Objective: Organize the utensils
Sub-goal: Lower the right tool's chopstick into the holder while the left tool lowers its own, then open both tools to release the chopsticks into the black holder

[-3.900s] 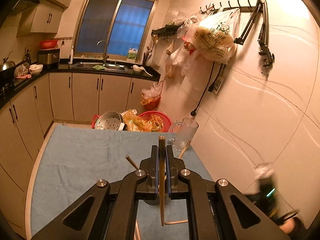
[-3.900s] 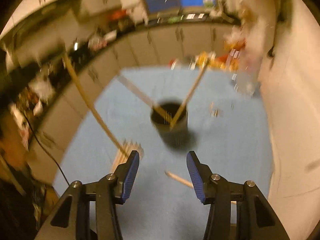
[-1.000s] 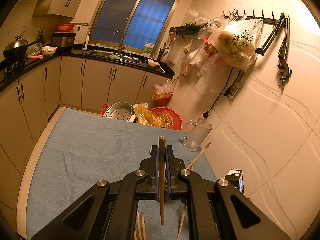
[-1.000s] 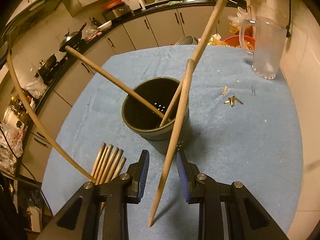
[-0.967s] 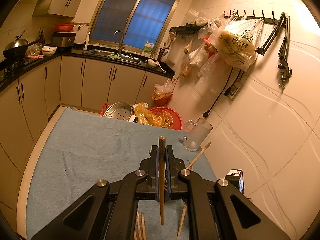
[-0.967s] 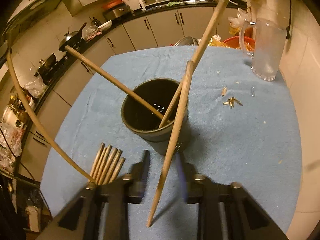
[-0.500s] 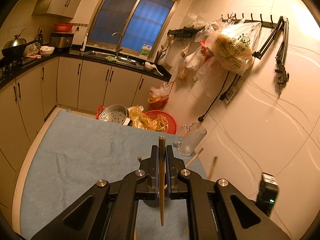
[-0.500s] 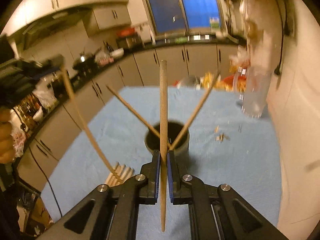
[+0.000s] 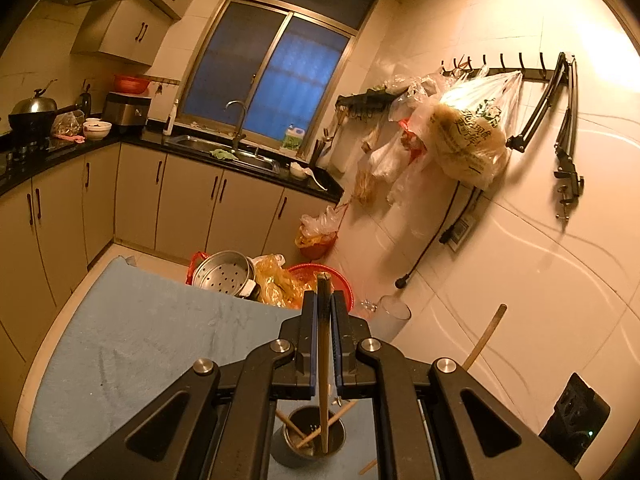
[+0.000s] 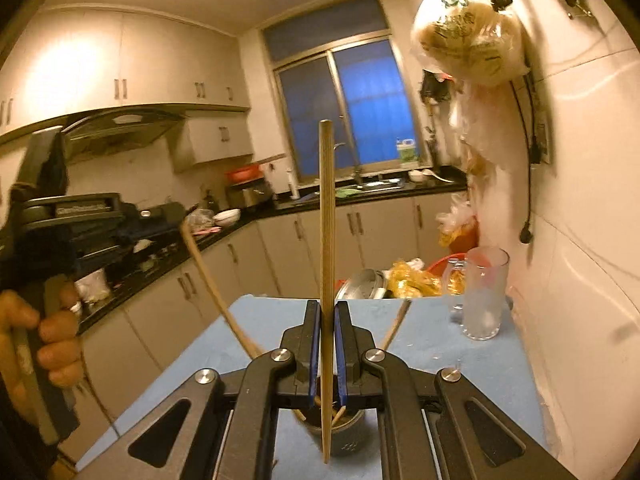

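The dark round utensil holder stands on the blue cloth that covers the table, directly below both grippers. Two wooden chopsticks already lean inside it, crossing each other, and in the right wrist view their upper ends splay out to either side of the holder.

The left gripper is clamped narrow on a single chopstick, held upright between the blue pads, its lower tip hanging over the holder's mouth. The right gripper is likewise closed tight on its own chopstick, which stands vertical, with its lower end in front of the holder.

Another loose stick end lies on the cloth just beside the holder. A clear glass mug stands near the wall at the cloth's far right corner. Beyond the table's far edge sit a perforated metal steamer pan and a red basket holding yellow bags. At the left of the right wrist view, the person's left hand grips the other tool's handle.
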The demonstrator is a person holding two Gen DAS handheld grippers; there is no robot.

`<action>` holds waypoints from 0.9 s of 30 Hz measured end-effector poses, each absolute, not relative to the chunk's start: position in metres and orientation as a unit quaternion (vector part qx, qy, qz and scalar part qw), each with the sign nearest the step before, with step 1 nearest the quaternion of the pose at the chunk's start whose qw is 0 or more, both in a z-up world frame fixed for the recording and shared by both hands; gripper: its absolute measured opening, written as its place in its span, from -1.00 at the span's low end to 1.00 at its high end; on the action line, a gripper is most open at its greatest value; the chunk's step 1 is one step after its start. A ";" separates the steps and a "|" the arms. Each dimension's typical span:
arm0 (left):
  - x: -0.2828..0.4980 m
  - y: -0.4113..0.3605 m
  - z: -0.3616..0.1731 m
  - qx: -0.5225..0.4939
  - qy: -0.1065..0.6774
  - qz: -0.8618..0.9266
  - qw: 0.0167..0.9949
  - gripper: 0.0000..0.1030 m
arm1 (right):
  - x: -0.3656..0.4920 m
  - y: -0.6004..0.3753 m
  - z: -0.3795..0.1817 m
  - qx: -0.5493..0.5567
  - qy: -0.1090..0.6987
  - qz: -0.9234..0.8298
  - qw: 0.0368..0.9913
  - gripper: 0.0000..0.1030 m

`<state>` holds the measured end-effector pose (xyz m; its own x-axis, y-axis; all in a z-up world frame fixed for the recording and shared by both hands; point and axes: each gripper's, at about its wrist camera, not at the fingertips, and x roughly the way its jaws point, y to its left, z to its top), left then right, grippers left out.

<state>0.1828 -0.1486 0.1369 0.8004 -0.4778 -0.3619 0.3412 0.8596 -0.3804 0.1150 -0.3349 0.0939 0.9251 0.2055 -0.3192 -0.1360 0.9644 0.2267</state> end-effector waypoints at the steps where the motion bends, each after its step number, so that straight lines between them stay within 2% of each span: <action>1: 0.186 -0.151 0.134 -0.146 0.227 -0.217 0.938 -0.88 | 0.119 -0.336 0.092 0.107 0.172 0.087 0.975 -0.85; 10: 0.204 -0.164 0.113 -0.114 0.235 -0.215 0.941 -0.87 | 0.157 -0.327 0.081 0.090 0.150 0.070 0.982 -0.85; 19: 0.212 -0.172 0.089 -0.097 0.262 -0.221 0.935 -0.87 | 0.178 -0.324 0.037 0.084 0.192 0.077 0.975 -0.85; 27: 0.213 -0.179 0.070 -0.086 0.289 -0.215 0.929 -0.87 | 0.177 -0.323 0.020 0.081 0.213 0.081 0.970 -0.82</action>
